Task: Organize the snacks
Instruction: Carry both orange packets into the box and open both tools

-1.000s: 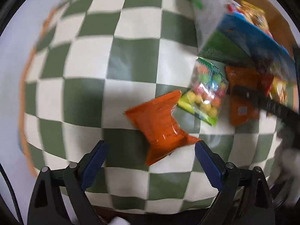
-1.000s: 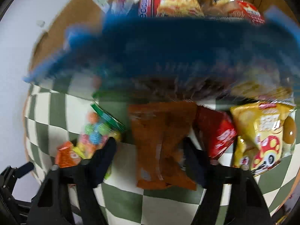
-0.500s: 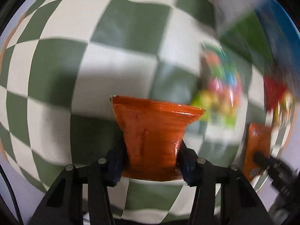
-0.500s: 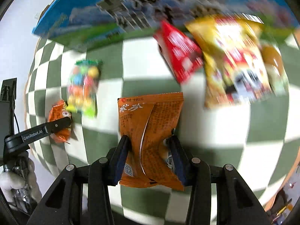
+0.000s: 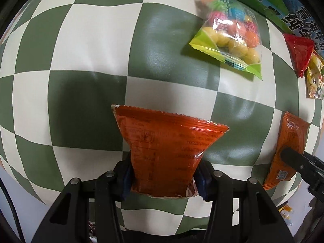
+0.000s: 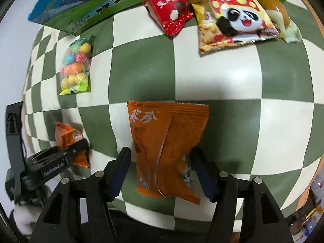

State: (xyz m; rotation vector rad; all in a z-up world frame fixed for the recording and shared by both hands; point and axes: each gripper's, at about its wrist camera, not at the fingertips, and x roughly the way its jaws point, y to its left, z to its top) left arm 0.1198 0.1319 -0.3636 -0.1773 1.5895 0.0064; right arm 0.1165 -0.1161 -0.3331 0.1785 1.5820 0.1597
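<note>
The jaws of the left gripper (image 5: 164, 180) are pinching the red-orange packet (image 5: 168, 151) tight; the right gripper (image 6: 160, 172), its jaws having just been opening, is standing apart around the orange sachet (image 6: 166, 145) without pressing it. Both packets are lying on the desk's green-and-white checked cloth (image 6: 222, 85). Taking the candy bag (image 6: 76, 64) as landmark: one blue-green carton (image 6: 81, 10) is sitting just above it, one red pouch (image 6: 170, 10) and one panda bag (image 6: 232, 18) to its right.
</note>
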